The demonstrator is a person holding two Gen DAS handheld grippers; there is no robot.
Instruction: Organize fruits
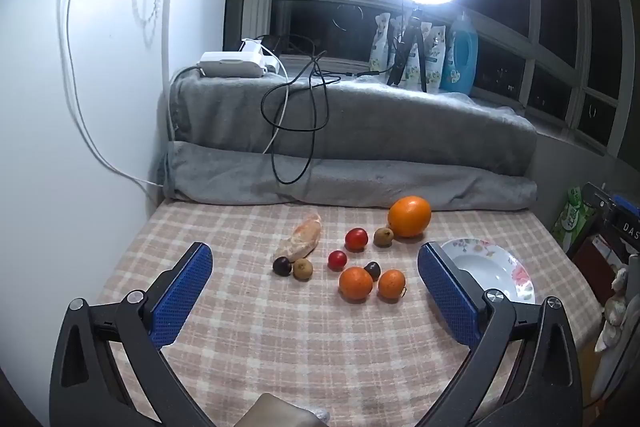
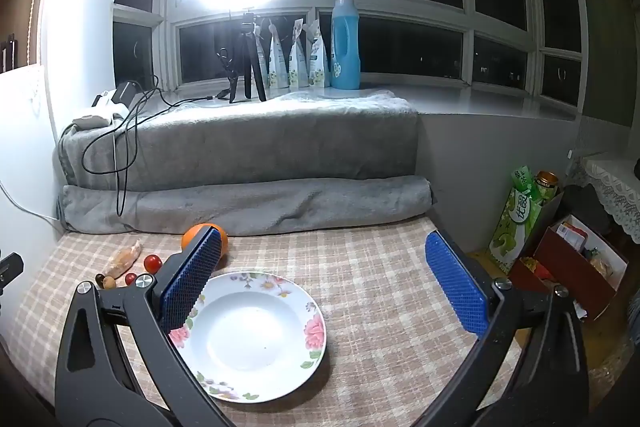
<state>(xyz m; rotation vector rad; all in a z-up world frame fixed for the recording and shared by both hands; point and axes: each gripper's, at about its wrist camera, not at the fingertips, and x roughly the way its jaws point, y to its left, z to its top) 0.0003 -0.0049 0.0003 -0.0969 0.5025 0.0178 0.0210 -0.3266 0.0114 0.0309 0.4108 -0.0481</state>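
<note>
Fruits lay loose on the checked table (image 1: 248, 339) ahead of the left gripper (image 1: 316, 279), within the span of its jaws but beyond their tips: a large orange (image 1: 409, 216) farthest back, two small oranges (image 1: 355, 283) nearest, two red tomatoes (image 1: 356, 239), brown and dark small fruits, and a wrapped piece (image 1: 301, 242). The flowered plate (image 1: 486, 267) stood empty just right of the fruits, partly behind the left gripper's right pad. The plate lay under the right gripper (image 2: 324, 267), toward its left pad. Both pairs of jaws stood fully released, grasping and touching nothing. Each gripper was tilted moderately downward toward the table, above its surface.
</note>
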